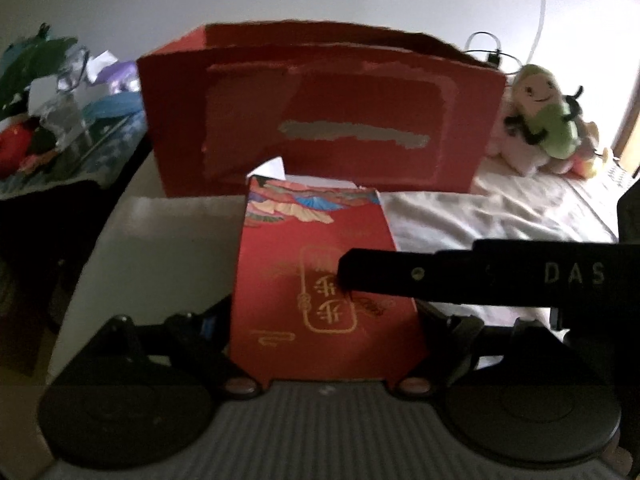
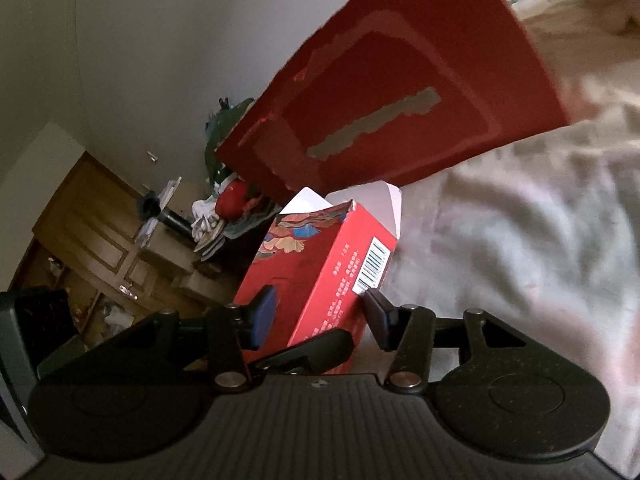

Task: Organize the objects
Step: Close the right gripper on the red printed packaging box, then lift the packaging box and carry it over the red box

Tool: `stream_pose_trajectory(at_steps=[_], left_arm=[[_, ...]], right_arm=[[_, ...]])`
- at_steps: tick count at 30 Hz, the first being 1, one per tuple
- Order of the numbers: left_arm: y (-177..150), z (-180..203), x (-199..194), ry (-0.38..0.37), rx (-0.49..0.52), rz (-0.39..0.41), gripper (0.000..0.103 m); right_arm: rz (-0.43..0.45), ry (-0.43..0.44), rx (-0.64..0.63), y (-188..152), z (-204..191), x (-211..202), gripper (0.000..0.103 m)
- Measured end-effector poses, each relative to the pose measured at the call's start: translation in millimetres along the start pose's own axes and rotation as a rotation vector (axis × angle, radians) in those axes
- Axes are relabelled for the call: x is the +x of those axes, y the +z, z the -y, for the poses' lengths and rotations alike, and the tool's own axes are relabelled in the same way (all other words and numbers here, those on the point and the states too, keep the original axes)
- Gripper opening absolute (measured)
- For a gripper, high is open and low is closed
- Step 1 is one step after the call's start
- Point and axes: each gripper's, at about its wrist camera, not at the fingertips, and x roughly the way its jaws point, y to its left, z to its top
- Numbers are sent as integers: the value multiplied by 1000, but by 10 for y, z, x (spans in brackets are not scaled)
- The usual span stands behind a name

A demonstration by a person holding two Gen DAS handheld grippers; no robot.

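A small red box (image 1: 316,280) with gold lettering and an open white top flap stands upright over the bed. My left gripper (image 1: 324,308) is shut on it, one finger on each narrow side. A black finger (image 1: 404,276) of my right gripper reaches in from the right and lies across the box's front face. In the right wrist view the same small red box (image 2: 320,264) sits between the blue pads (image 2: 264,312) of my right gripper (image 2: 320,304), shut on its front and back faces. Behind the box stands a large red paper bag (image 1: 320,120) (image 2: 380,100) with its label torn off.
A pale bed sheet (image 1: 500,216) (image 2: 520,240) lies below. A plush toy (image 1: 544,120) and a charging cable (image 1: 488,52) lie at the back right. A cluttered side table (image 1: 48,128) stands on the left, and a wooden cabinet (image 2: 92,232) beyond it.
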Motion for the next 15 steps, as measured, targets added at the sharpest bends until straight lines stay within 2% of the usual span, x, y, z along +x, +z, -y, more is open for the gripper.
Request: stream_pose_trajectory(at_steps=[15], left_arm=[[180,773,-323,-93,170,103,86]], right_arm=[[181,-67,-31,69,-97,-789,53]])
